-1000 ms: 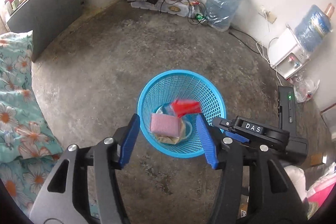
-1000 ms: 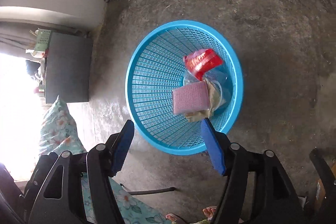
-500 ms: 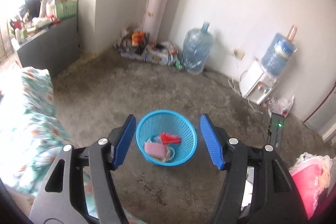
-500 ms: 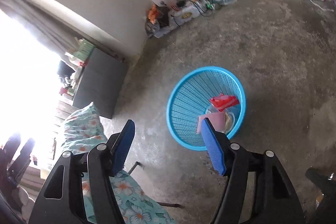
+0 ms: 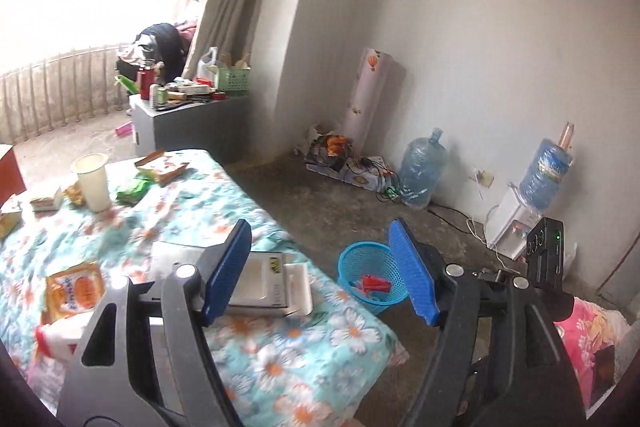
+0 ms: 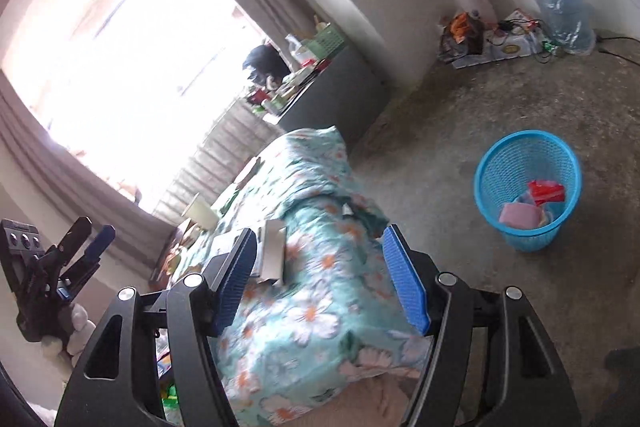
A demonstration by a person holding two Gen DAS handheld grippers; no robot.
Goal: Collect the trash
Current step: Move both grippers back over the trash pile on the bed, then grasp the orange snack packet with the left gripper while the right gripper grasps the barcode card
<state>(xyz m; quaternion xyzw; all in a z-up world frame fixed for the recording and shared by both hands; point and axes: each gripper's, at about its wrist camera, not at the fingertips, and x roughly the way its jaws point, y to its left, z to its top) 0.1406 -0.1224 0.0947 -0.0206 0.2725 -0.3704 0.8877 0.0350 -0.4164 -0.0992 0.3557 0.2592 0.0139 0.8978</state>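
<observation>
My left gripper [image 5: 320, 271] hangs over the near corner of a table with a floral cloth [image 5: 280, 359]. Its jaws are opening and nothing is between them. On the cloth lie a white cup [image 5: 94, 183], a green wrapper [image 5: 132, 191], an open snack box [image 5: 160, 167], an orange packet [image 5: 76, 291] and a flat white tray [image 5: 268, 283]. The blue mesh basket [image 5: 352, 259] stands on the floor beyond the table edge. My right gripper [image 6: 320, 279] is open and empty above the same cloth. The basket [image 6: 504, 163], at its right, holds a red wrapper [image 6: 546, 191] and a pink sponge [image 6: 518, 215]. The left gripper [image 6: 96, 227] shows at far left.
A large water bottle [image 5: 422, 171] and a dispenser [image 5: 516, 223] with cables stand along the far wall. A grey cabinet [image 5: 188, 123] crowded with bottles sits by the bright window. Pink fabric [image 5: 588, 323] lies at the lower right. Bare concrete floor surrounds the basket.
Both grippers have risen and drawn back from over the basket, swinging toward the floral table. The basket looks smaller and farther. The left jaws stand wider than before.
</observation>
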